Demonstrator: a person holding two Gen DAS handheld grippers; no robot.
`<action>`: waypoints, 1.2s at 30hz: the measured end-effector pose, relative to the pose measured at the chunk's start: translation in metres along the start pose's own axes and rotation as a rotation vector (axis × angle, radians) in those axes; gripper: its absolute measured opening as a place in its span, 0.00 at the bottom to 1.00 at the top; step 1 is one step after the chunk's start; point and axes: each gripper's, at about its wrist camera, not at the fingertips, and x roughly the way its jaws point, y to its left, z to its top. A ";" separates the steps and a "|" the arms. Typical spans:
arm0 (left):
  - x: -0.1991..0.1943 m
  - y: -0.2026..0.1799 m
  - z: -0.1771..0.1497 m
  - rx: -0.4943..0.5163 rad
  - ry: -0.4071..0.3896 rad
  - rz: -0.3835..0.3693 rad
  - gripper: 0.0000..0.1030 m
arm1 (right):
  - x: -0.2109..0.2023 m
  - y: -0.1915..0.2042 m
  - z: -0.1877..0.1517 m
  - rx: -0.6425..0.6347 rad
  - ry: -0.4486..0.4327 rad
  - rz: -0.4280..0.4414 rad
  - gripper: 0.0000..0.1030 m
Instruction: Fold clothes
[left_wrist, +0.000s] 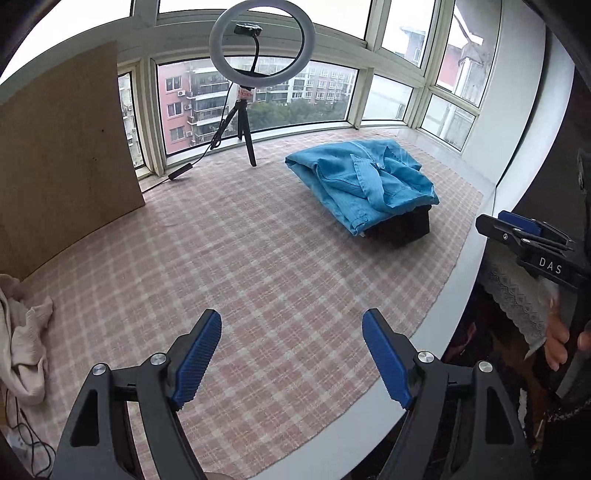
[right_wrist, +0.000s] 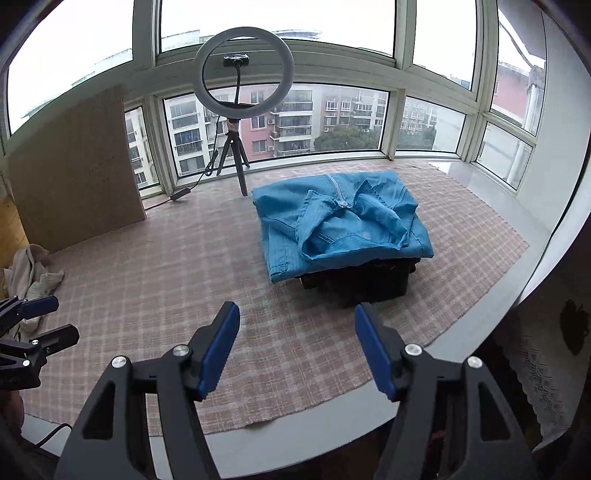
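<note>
My left claw (left_wrist: 291, 332) wide, empty; my right claw (right_wrist: 297, 325) likewise, both over the checked cloth (left_wrist: 258, 258). Folded blue shirt (right_wrist: 340, 221) beyond, on that cloth, atop a dark stack (right_wrist: 369, 282).

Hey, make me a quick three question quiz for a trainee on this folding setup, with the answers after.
1. True or false: the blue garment lies on top of a dark stack.
2. Which piece is unfolded: A the blue one, B the cream garment?
3. What do the fingers of the left gripper and the right gripper hold?

Key: 1 true; 2 B; 3 nothing, both are open.
</note>
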 end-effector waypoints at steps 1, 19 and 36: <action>-0.001 0.000 0.000 0.002 -0.002 -0.003 0.75 | -0.001 0.002 0.000 -0.002 -0.002 0.001 0.62; -0.005 0.004 0.000 0.007 -0.014 -0.008 0.75 | 0.000 0.018 -0.004 -0.005 0.008 0.005 0.62; -0.004 0.005 0.004 0.002 -0.023 -0.002 0.75 | 0.001 0.018 -0.006 -0.004 0.016 0.001 0.62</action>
